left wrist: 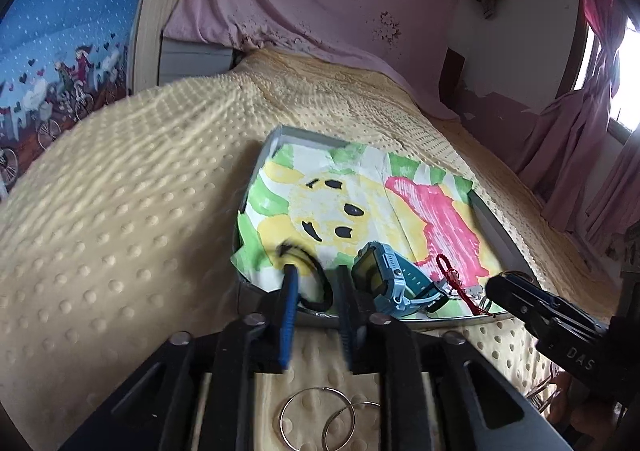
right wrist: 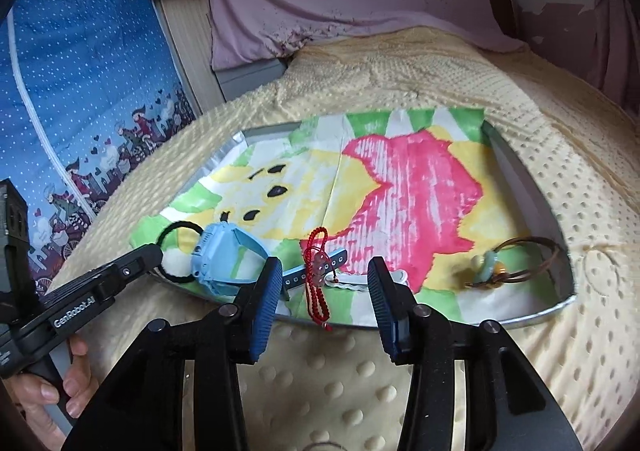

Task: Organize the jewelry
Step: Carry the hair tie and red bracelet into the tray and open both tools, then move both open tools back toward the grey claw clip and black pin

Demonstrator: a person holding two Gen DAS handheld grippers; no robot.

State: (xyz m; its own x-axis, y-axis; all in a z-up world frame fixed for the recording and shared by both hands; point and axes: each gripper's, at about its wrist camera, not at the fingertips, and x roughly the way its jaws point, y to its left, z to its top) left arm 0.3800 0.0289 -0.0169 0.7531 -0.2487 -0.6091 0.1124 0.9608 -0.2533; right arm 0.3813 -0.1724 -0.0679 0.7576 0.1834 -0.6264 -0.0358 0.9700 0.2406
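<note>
Over the tray's (right wrist: 528, 179) near edge, the left gripper (left wrist: 316, 279) is hanging parted around the black hair tie (left wrist: 308, 275), gripping nothing, while the right gripper (right wrist: 322, 291) is gaping over the red bracelet (right wrist: 318, 275); closing carelessly risks snagging the blue watch (right wrist: 224, 255) strap

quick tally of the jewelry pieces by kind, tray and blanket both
blue watch: 1
black hair tie: 1
red bead string: 1
brown cord bracelet: 1
silver hoops, on the blanket: 2
Total: 6
</note>
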